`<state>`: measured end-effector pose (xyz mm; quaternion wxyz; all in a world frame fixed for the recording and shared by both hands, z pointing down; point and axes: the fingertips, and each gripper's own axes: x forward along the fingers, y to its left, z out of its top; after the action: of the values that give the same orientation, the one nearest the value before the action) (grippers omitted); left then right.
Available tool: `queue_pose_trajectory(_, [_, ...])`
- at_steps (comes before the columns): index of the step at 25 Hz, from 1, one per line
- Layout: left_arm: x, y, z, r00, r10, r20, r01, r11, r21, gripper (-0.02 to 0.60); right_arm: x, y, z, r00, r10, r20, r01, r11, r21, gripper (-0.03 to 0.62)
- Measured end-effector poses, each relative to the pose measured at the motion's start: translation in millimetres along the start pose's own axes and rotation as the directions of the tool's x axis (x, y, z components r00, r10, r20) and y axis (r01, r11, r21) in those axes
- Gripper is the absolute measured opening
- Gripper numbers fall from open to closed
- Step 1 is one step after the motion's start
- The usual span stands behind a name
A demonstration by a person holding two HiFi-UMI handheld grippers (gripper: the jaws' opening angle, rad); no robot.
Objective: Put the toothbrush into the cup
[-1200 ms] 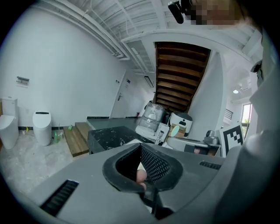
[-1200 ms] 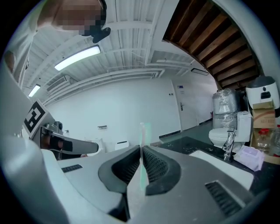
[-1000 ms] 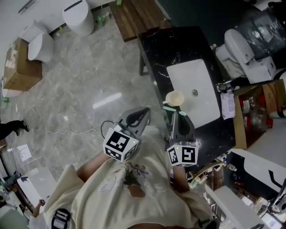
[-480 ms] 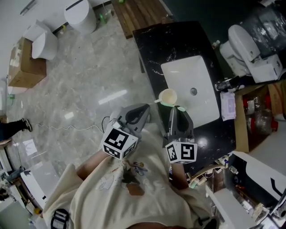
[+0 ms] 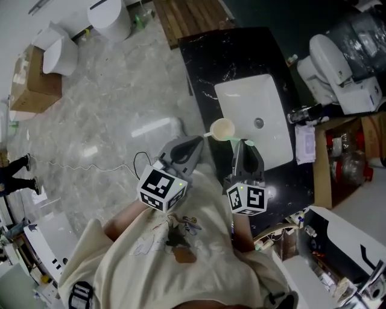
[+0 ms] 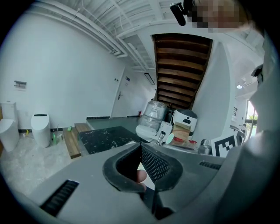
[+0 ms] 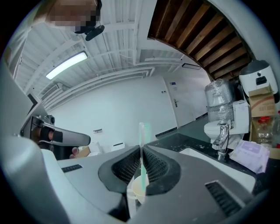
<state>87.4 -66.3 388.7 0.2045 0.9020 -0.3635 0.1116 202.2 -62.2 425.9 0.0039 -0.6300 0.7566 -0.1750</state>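
A cream cup with a short side handle stands on the black counter, at the front left corner of the white sink. My right gripper is shut on a pale green toothbrush just right of the cup. In the right gripper view the toothbrush sticks up between the closed pads, and the cup shows below the right gripper. My left gripper hovers just left of the cup's handle. In its own view the left gripper has its tips together and nothing clamped.
A chrome faucet stands at the sink's right edge, with a white toilet beyond it. On the floor to the left are white toilets, a cardboard box, a wooden board and a thin cable.
Both grippers have moved forward toward the counter. The toothbrush's tip has come closer to the cup, and the left gripper's tip now lies near the cup's handle.
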Motion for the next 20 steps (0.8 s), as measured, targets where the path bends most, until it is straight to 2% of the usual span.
queue_pose_trajectory(6, [13,-8,7,1.000,-0.002,-0.001,0.002,1.000,-0.011,0.003,6,-9,-4,1.000,0.016,-0.027,-0.016,1.000,-0.019,0.035])
queue_pose_trajectory(10, [20,-11,4,0.999,-0.020,-0.028,0.021,1.000,0.009,0.003,14,-21,-5,1.000,-0.003,-0.027,0.002,0.999,-0.048,0.035])
queue_pose_trajectory(20, [25,-8,-2,0.999,-0.022,-0.043,0.022,1.000,0.002,0.003,21,-30,-21,0.998,-0.034,-0.051,0.032,0.998,-0.053,0.035])
